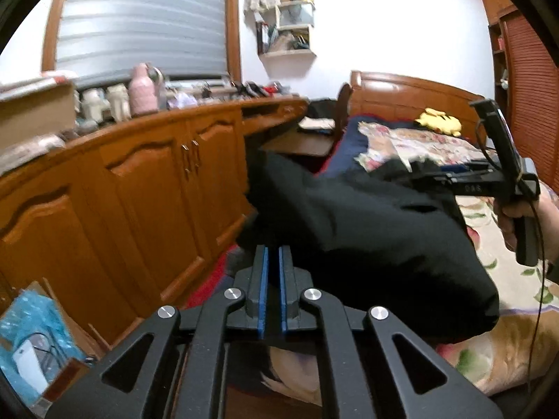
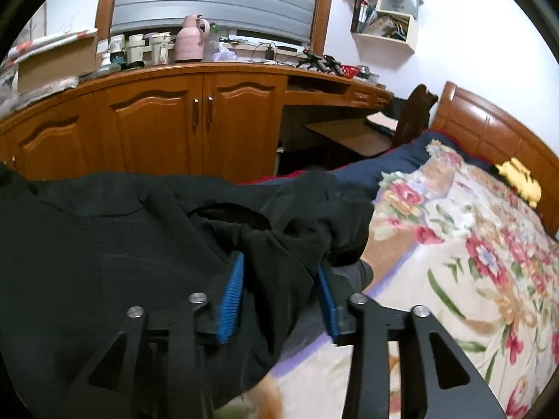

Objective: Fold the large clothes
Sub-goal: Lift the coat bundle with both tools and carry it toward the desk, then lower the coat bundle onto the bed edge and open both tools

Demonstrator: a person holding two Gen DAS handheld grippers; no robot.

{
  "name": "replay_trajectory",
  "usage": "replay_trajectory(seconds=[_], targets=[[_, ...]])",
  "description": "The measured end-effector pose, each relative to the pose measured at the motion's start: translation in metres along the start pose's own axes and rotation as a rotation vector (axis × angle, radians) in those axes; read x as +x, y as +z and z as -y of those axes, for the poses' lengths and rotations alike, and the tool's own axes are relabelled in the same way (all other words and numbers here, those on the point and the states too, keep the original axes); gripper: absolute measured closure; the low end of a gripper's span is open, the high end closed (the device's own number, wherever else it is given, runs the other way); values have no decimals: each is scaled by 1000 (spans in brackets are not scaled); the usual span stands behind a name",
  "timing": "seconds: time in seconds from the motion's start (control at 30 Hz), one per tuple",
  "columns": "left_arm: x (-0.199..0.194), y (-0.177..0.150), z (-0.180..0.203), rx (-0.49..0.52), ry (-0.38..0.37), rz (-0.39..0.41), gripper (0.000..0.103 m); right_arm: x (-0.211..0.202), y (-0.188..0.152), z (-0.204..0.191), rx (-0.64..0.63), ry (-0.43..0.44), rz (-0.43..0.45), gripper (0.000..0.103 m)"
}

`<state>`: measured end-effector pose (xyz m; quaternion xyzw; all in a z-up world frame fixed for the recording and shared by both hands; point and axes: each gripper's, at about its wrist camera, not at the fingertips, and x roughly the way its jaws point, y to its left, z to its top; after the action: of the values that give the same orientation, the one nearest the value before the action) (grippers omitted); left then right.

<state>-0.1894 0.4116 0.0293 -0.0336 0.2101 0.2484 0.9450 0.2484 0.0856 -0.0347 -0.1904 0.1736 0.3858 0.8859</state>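
A large black garment [image 1: 367, 230] hangs lifted above the floral bedspread [image 1: 517, 345]. My left gripper [image 1: 273, 255] is shut on one edge of it; the blue pads stand nearly together with cloth at their tips. In the left wrist view my right gripper [image 1: 419, 174] holds the far end at the right. In the right wrist view the garment [image 2: 104, 262] drapes across the left. My right gripper [image 2: 281, 262] has its jaws apart with a thick fold of the black cloth bunched between the blue pads [image 2: 232, 289].
A wooden cabinet run [image 2: 157, 122] with a pink jug [image 2: 190, 38] and clutter on top lines the far side. A wooden headboard [image 2: 496, 132] and a yellow plush toy [image 2: 520, 178] are at the bed's head. A cardboard box [image 1: 38, 342] sits on the floor at left.
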Motion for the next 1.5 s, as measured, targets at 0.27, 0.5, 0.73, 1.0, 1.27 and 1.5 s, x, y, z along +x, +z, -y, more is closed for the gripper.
replay_trajectory(seconds=[0.27,0.5,0.73,1.0,1.27,1.5], targets=[[-17,26,20,23,-45,65,62,-30,-14,-10,-6,66,48,43],[12,38,51,95,-28,28,62,-46,-25,-16,-15,119,52,43],[62,9,41,149,61,-129,72,-62,-35,-13,-15,142,60,43],[82,-12,22,93,61,-181,74,-44,-38,-46,-31,238,23,43],[90,-21,17,60,52,-198,74,11,-44,-62,17,246,-52,43],[81,-17,16,48,40,-164,74,8,-37,-68,-2,199,-49,43]])
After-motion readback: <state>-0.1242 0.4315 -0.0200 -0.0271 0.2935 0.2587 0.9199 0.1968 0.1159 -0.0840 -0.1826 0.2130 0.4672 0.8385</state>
